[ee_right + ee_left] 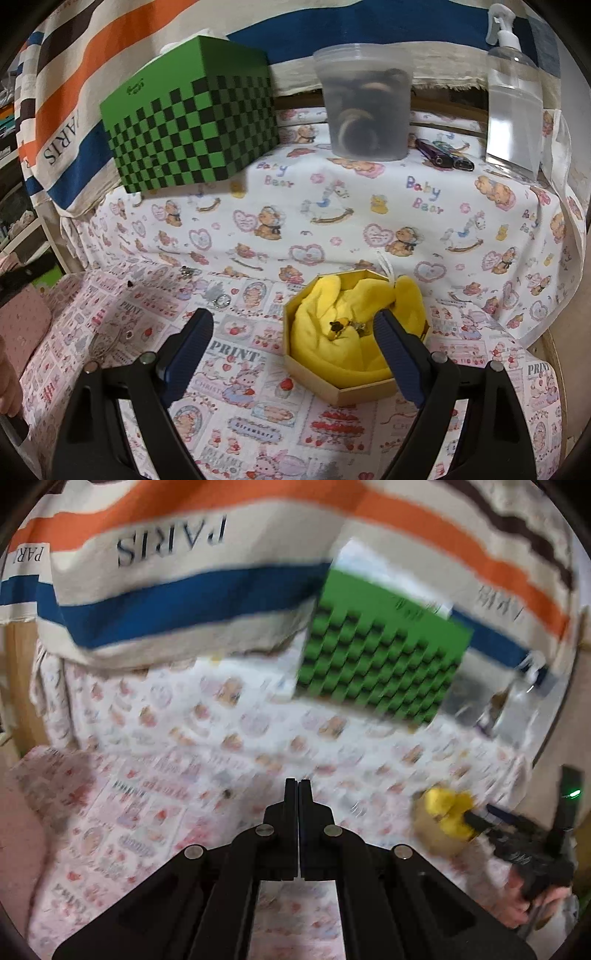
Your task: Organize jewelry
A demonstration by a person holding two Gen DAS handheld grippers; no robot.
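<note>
A gold hexagonal box (364,393) lined with yellow cloth (332,354) sits on the printed tablecloth; small jewelry pieces (349,326) lie in the cloth. My right gripper (291,328) is open and empty, its right finger over the box's right side. Loose jewelry lies to the left: a ring (221,302), a small silver piece (188,272), a dark stud (130,284) and a chain (110,338). In the blurred left wrist view my left gripper (298,786) is shut with nothing seen between its fingers, above the cloth; the box (445,818) shows at the right.
A green checkered box (192,129) stands at the back left. A clear tub (367,103), a purple device (439,153) and a spray bottle (513,96) stand along the back. A striped cloth (184,590) hangs behind. A pink pad (22,325) lies at the left.
</note>
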